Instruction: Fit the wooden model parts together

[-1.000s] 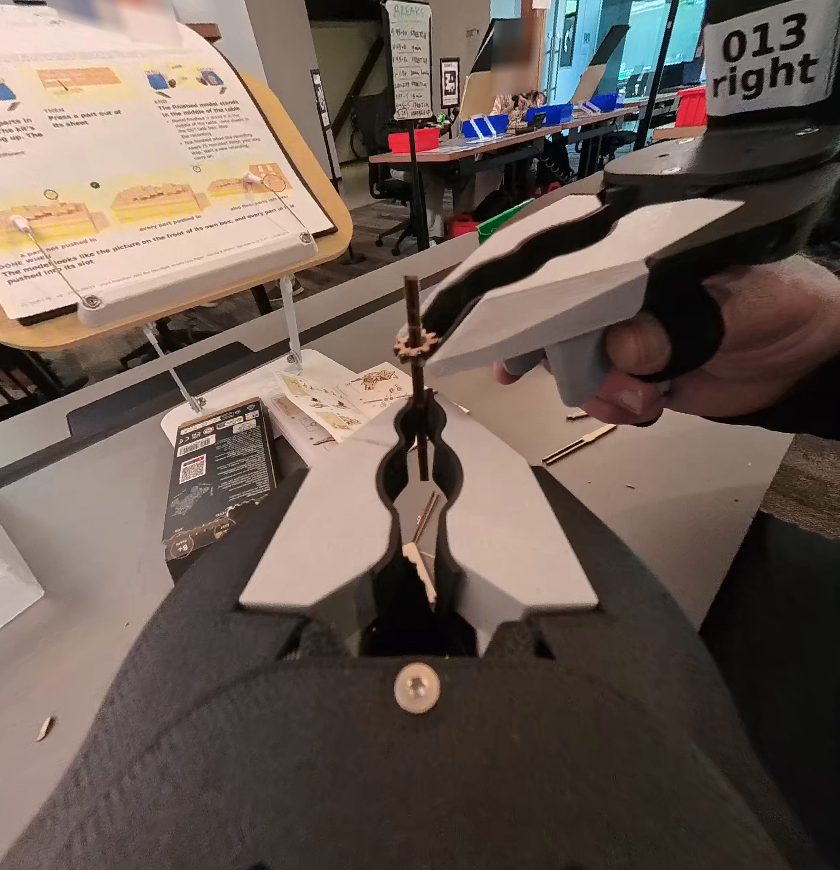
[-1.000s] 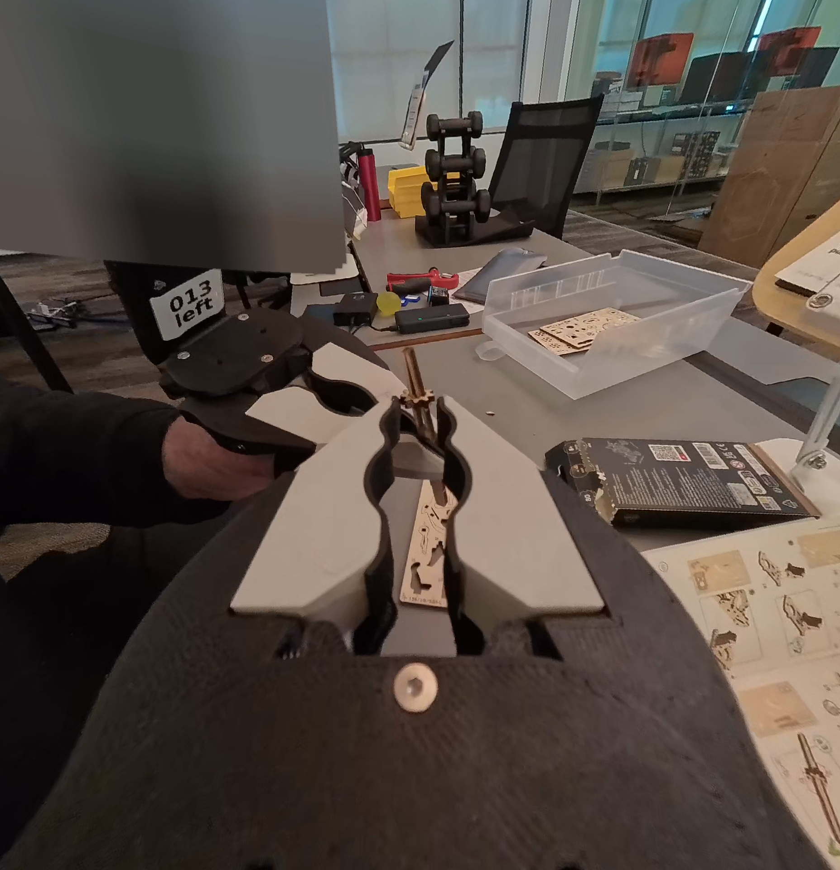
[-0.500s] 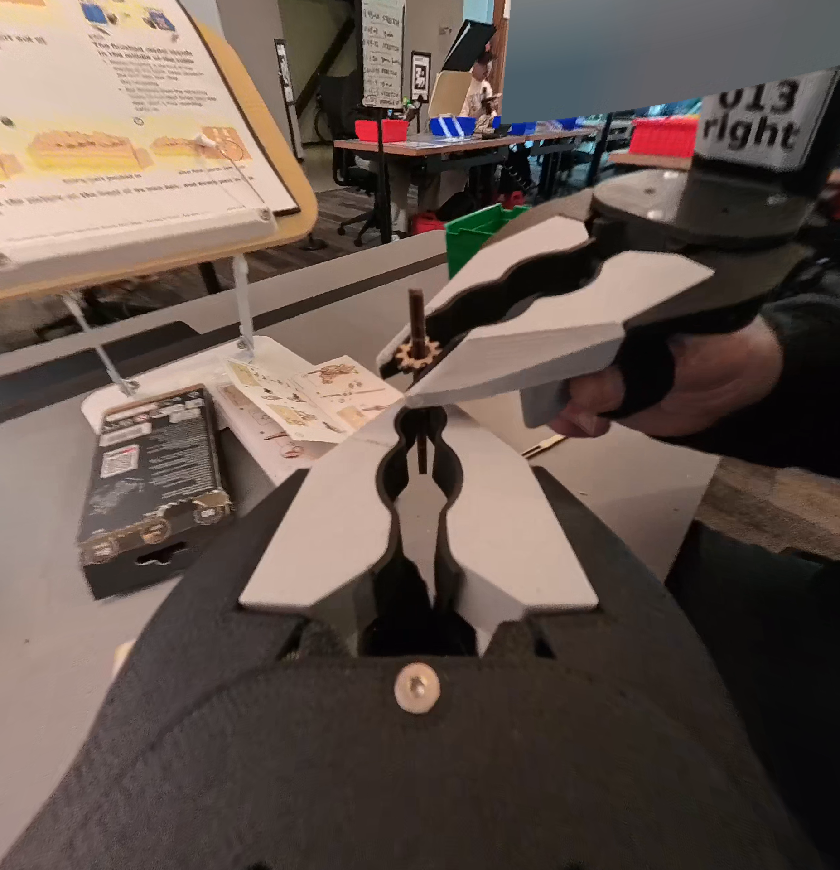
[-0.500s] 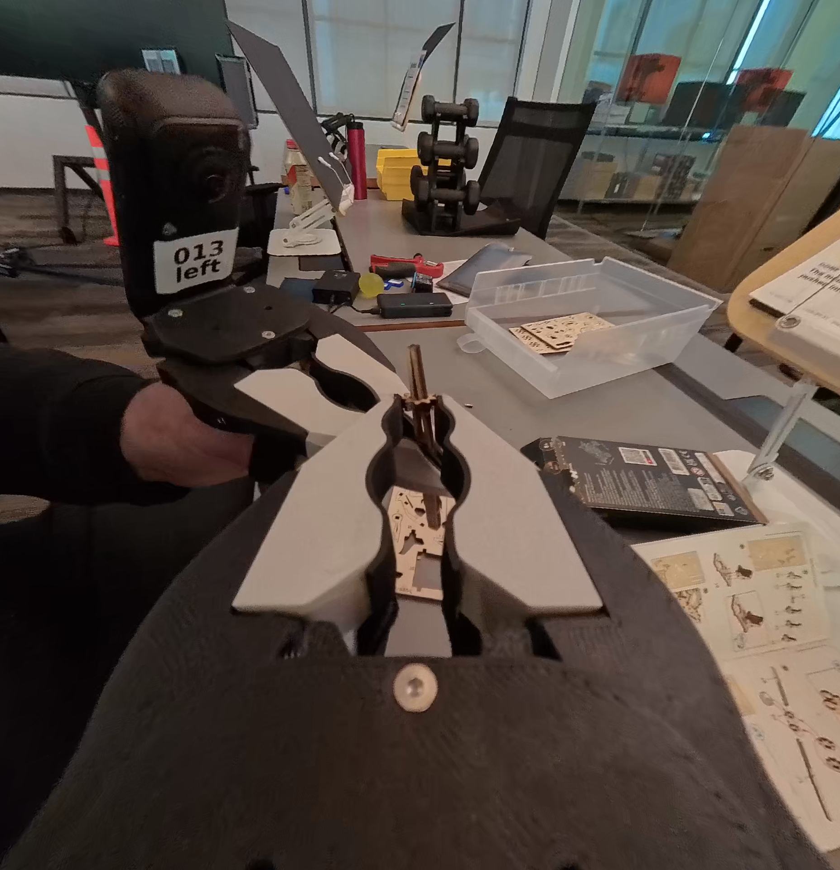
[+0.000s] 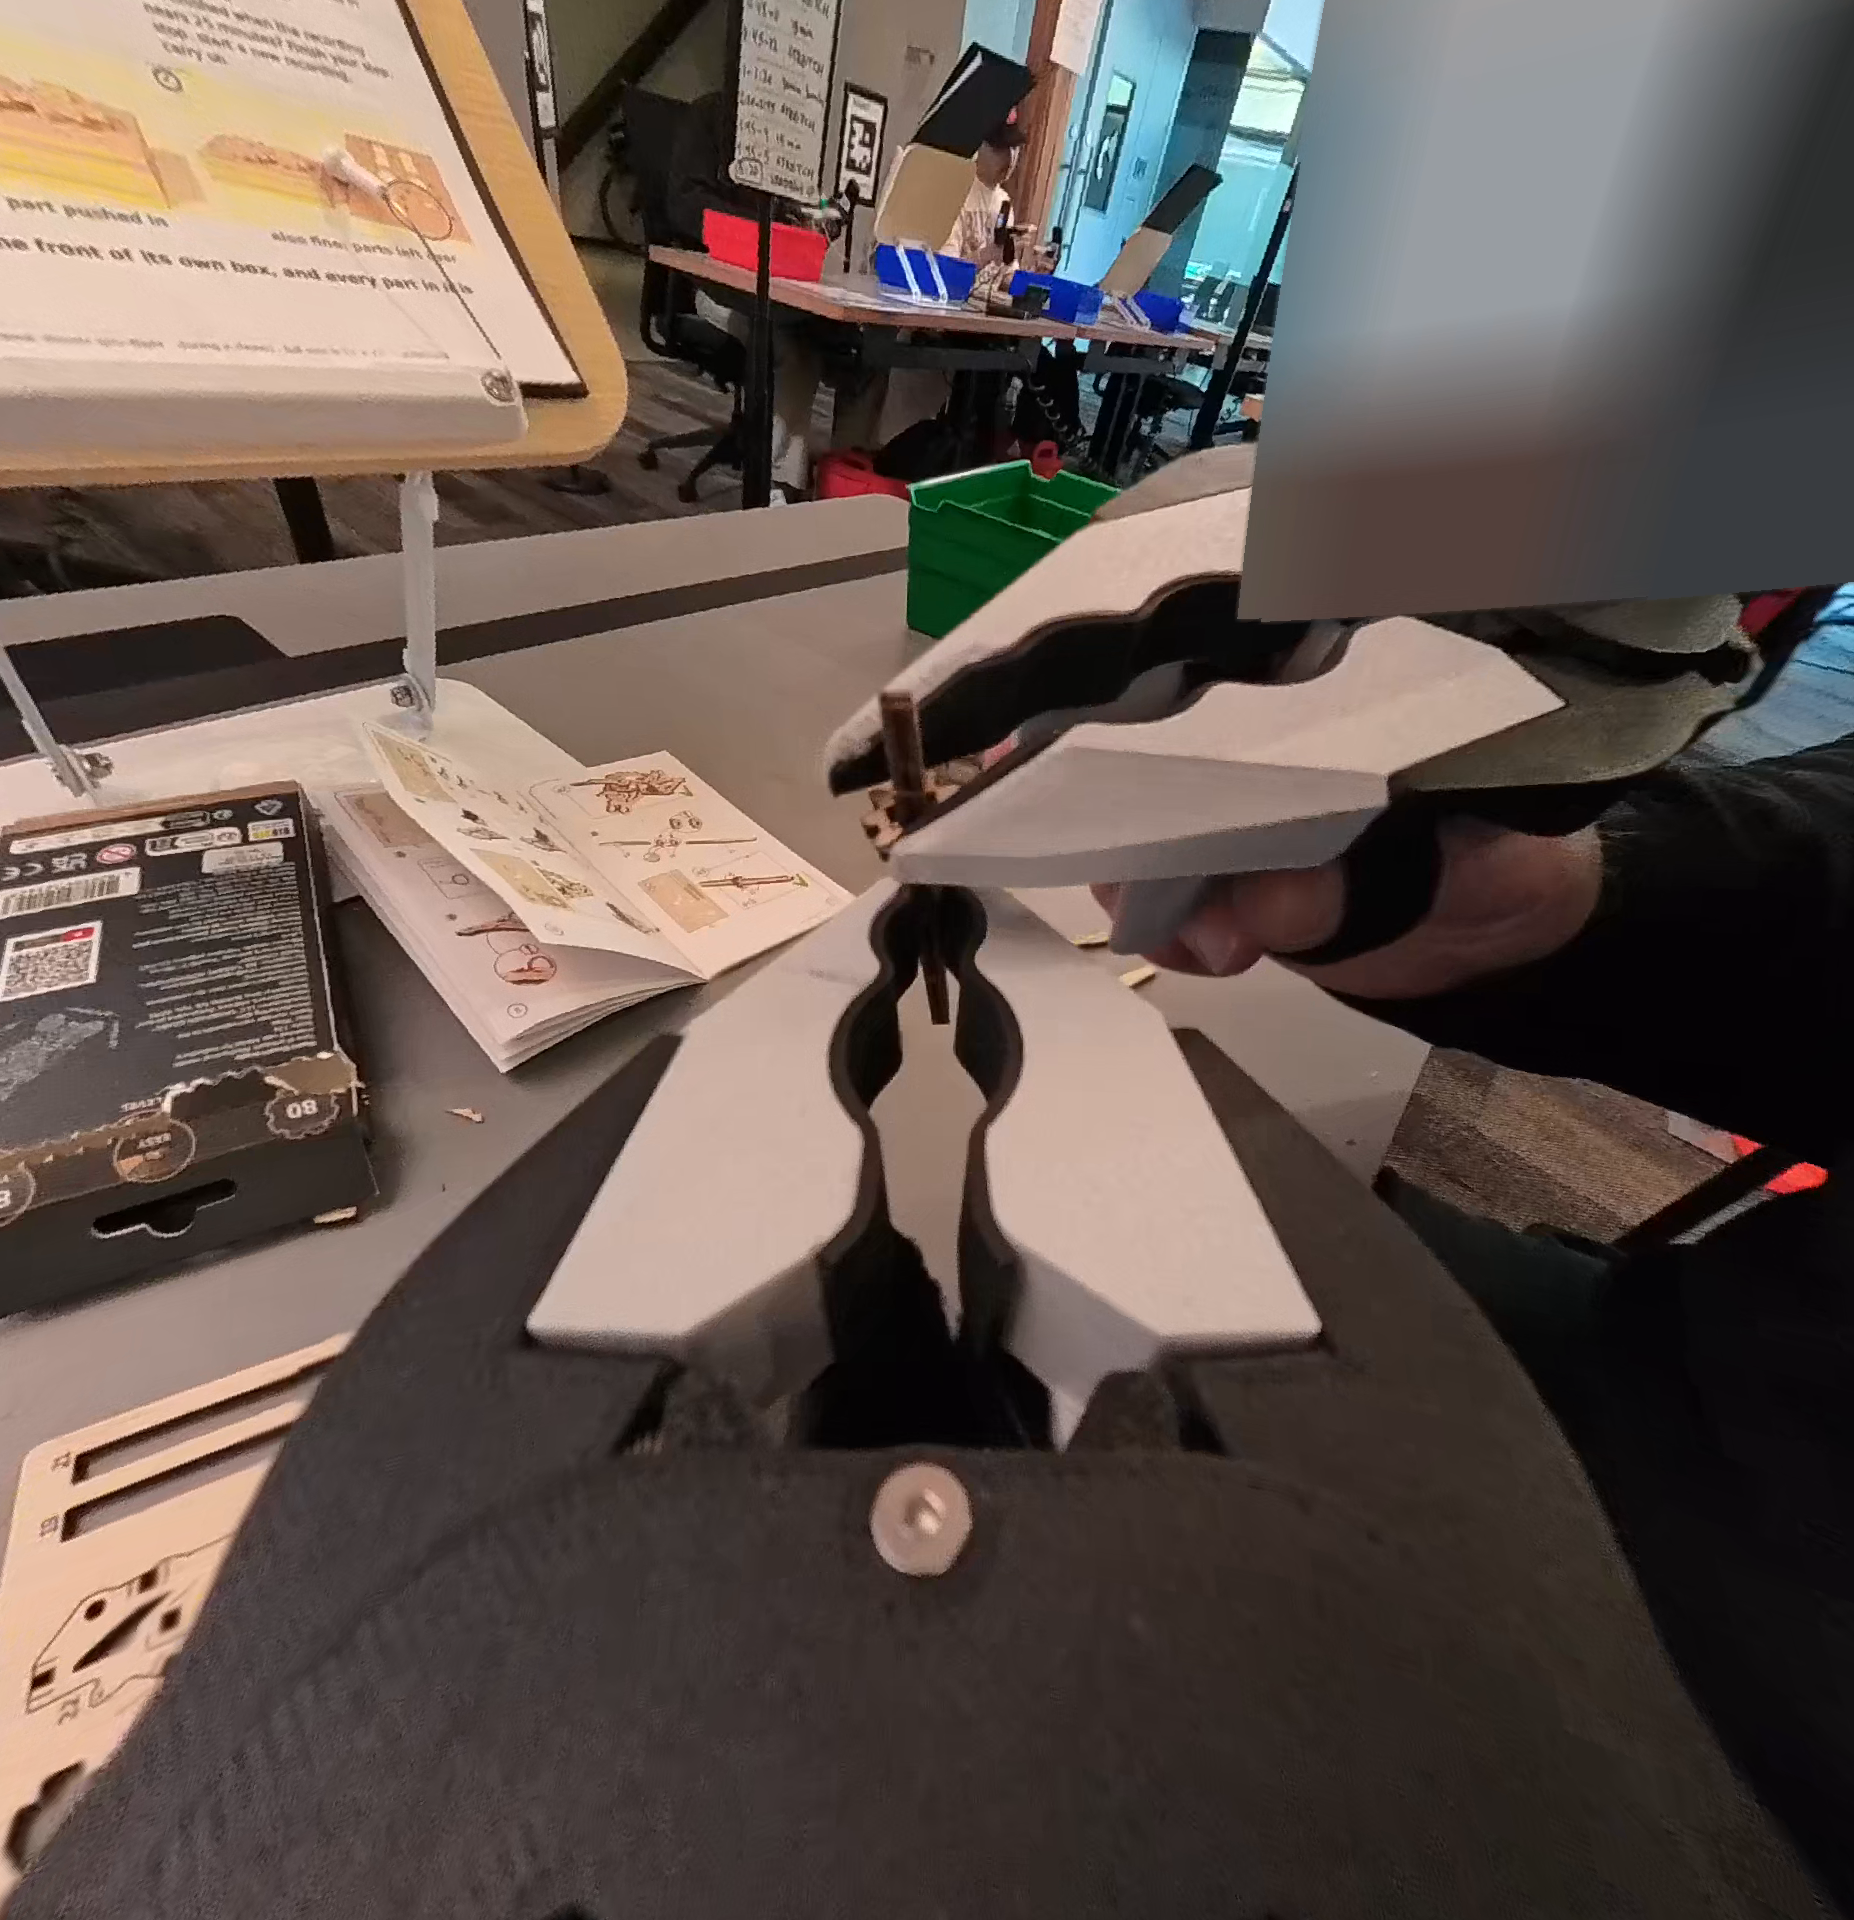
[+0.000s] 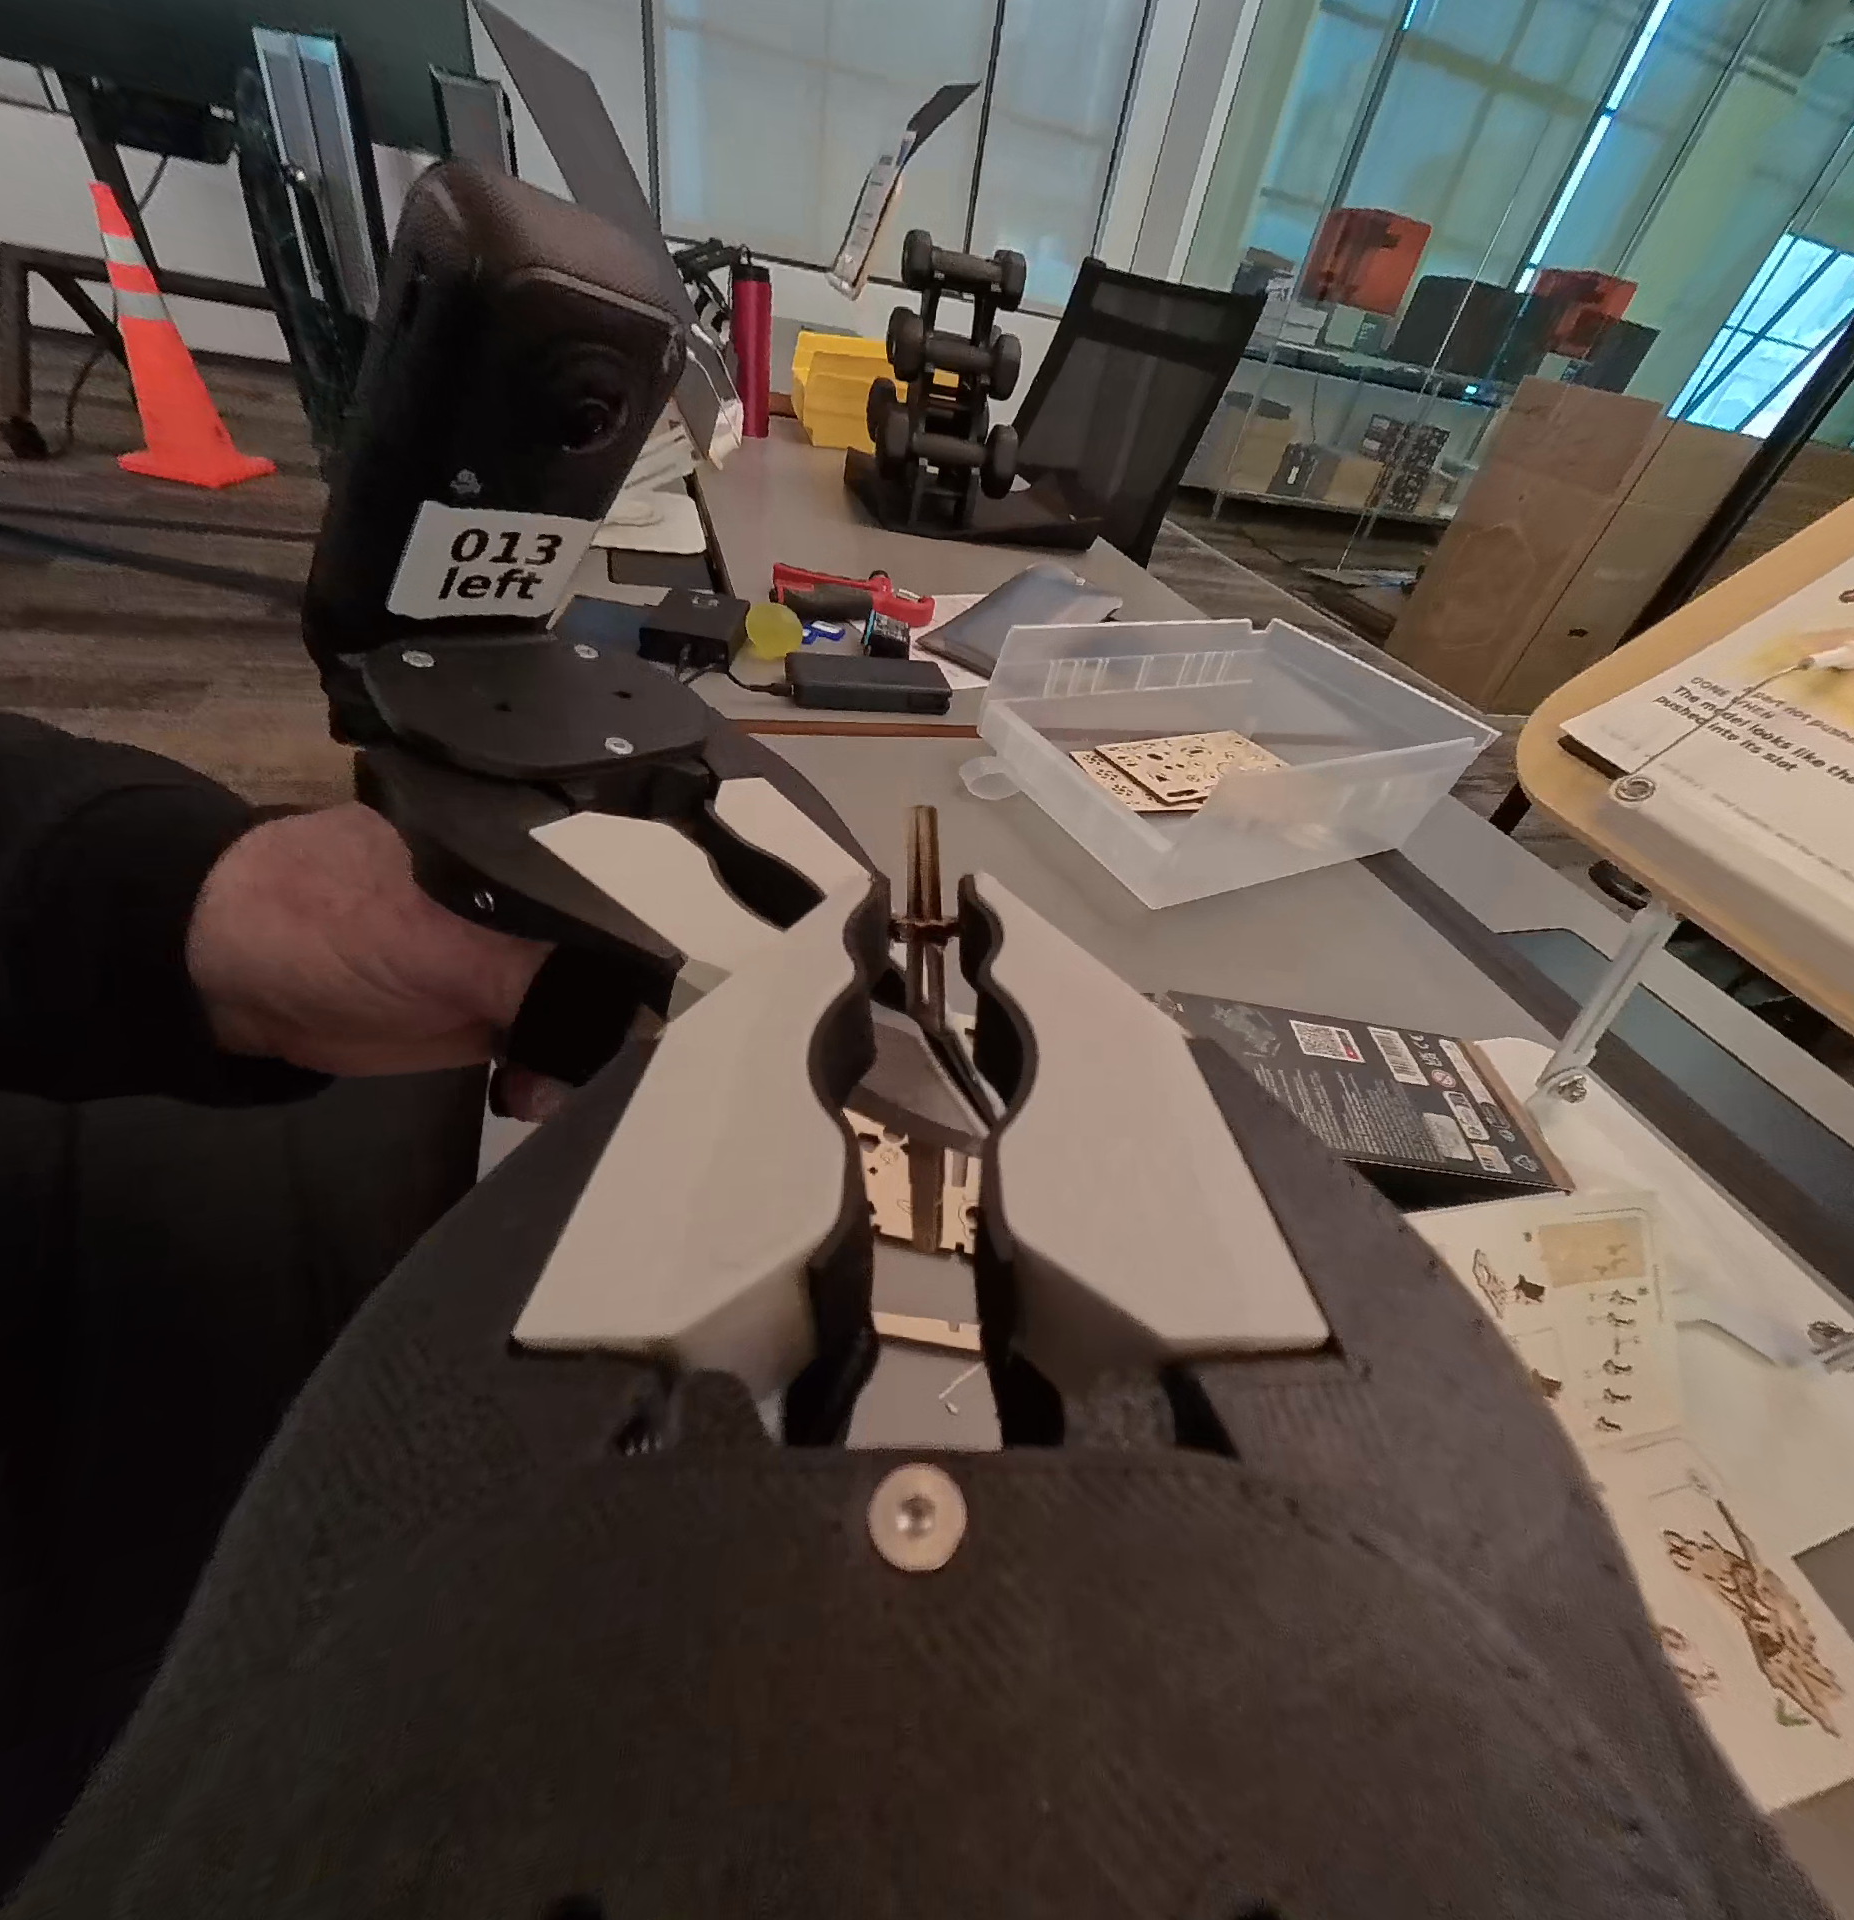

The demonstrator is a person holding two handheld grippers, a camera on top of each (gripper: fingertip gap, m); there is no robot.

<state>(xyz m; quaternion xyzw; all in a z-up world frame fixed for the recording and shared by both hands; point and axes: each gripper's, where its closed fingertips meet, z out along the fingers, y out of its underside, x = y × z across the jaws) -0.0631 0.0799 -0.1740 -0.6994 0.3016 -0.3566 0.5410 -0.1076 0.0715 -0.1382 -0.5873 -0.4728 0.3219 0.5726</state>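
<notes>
My left gripper (image 5: 928, 906) is shut on the lower end of a thin dark wooden rod (image 5: 899, 743) and holds it upright above the table. My right gripper (image 5: 873, 802) comes in from the right and is shut on a small wooden gear (image 5: 887, 826) that sits on the rod, just above the left fingertips. In the right wrist view the right gripper (image 6: 923, 896) clamps the gear (image 6: 923, 928), with the rod (image 6: 921, 847) sticking up past it. There the left gripper's finger (image 6: 642, 873) reaches in from the left under the right fingertips.
A black kit box (image 5: 144, 1018), an open instruction booklet (image 5: 590, 862) and a punched wooden part sheet (image 5: 102, 1558) lie on the grey table. A tilted instruction board (image 5: 227, 260) stands behind them. A clear plastic bin (image 6: 1235, 821) holds wooden sheets. A green bin (image 5: 985, 540) sits beyond the table's edge. About 5 centimeters separates my left fingertips from my right.
Both grippers have moved together over the table, still holding rod and gear. The gear now sits a little closer to the left fingertips. The part sheet has come into the left wrist view.
</notes>
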